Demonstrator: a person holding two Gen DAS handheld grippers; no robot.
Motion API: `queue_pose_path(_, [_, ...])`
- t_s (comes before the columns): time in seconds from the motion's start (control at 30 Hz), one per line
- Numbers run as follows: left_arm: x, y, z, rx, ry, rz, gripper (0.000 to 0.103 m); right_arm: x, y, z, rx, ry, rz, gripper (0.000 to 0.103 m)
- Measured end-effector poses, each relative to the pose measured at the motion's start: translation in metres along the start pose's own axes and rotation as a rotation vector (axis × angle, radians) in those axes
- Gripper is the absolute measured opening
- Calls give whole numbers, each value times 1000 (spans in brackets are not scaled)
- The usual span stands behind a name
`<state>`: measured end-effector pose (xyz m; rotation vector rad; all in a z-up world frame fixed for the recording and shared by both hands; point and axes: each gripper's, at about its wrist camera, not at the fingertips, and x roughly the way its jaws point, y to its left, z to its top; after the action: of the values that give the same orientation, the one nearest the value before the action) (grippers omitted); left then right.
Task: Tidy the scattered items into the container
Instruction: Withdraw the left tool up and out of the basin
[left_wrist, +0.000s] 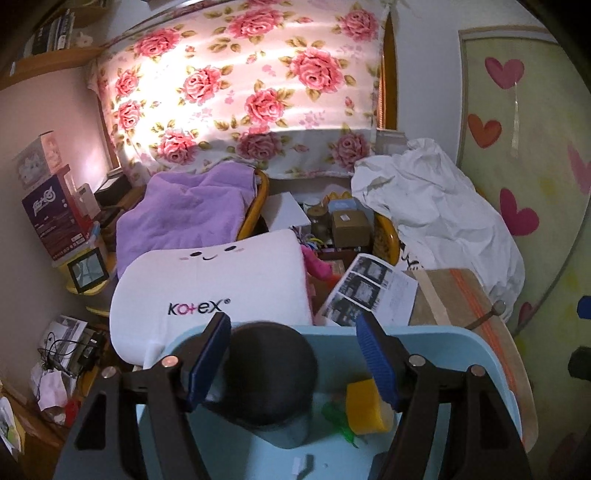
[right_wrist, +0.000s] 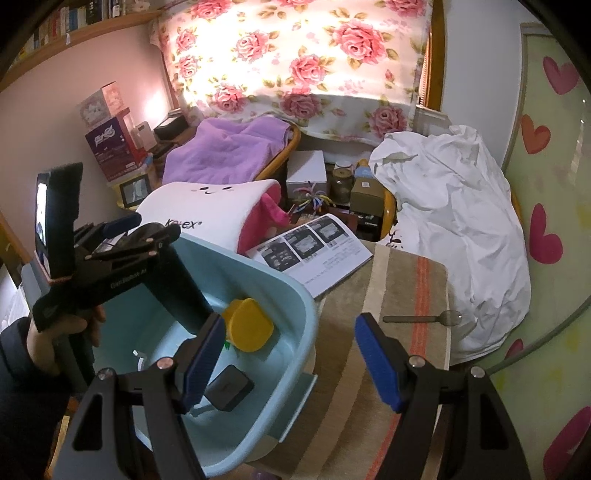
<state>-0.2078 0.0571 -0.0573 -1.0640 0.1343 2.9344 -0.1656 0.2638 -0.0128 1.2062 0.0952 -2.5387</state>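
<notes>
Both claws gape empty, left claw (left_wrist: 293, 363) over the basin (left_wrist: 443, 334), its black object (left_wrist: 271, 373) unidentifiable.

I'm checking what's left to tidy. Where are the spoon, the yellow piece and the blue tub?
spoon (right_wrist: 424, 318): right wrist view, middle of its handle, on the striped cloth.
yellow piece (right_wrist: 248, 325): right wrist view, its top face, inside the tub.
blue tub (right_wrist: 295, 295): right wrist view, its far rim.
</notes>
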Motion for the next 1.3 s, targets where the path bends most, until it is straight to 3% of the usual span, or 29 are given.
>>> queue_pose_path(0.6, [-6, -98, 6, 66, 23, -59, 84, -4, -81, -23, 73, 30, -50, 76])
queue_pose_path(1.03, [-31, -174, 11, 97, 19, -110, 84, 5, -140, -46, 114, 58, -82, 77])
queue_pose_path(1.3, [-64, -194, 4, 84, 12, -100, 84, 15, -156, -52, 113, 76, -80, 77])
